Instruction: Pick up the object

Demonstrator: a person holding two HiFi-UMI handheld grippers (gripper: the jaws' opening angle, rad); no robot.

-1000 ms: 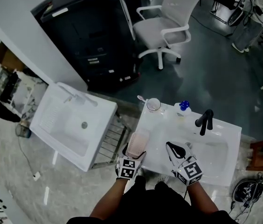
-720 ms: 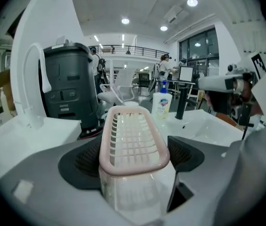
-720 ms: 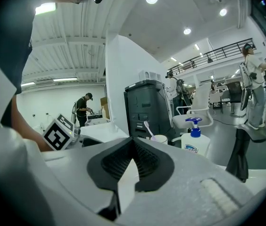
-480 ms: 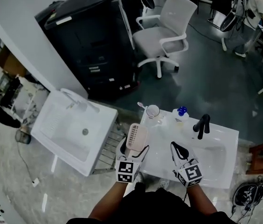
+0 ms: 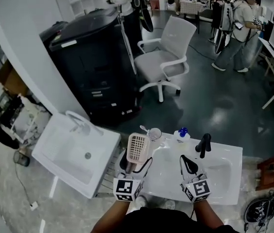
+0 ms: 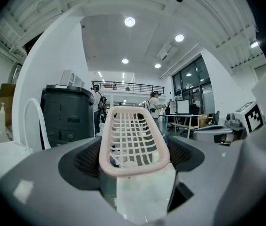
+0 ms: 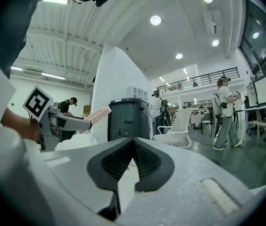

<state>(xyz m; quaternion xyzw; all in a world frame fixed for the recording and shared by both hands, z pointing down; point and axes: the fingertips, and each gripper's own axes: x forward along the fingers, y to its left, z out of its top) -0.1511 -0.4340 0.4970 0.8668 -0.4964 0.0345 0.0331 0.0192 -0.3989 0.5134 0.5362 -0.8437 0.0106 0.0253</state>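
A pale pink slotted plastic basket [image 5: 138, 148] is held off the white sink counter [image 5: 224, 176], tilted up on end. My left gripper [image 5: 136, 164] is shut on its near end, and its pads press both long sides of the basket [image 6: 133, 140] in the left gripper view. Over the basin, my right gripper [image 5: 188, 165] is shut with its pad tips meeting and nothing between them [image 7: 134, 160]. From the right gripper view, the basket [image 7: 95, 115] sticks out of the left gripper to the left.
A black faucet [image 5: 203, 144], a clear cup [image 5: 155, 134] and a blue-capped bottle [image 5: 181, 133] stand along the counter's far edge. A second white sink [image 5: 74, 152] lies on the floor at left. Behind are a black cabinet [image 5: 91, 72], an office chair [image 5: 163, 57] and people.
The basket has risen off the counter's left edge and tipped more upright in my left gripper. The head view has swung up and shows more of the room.
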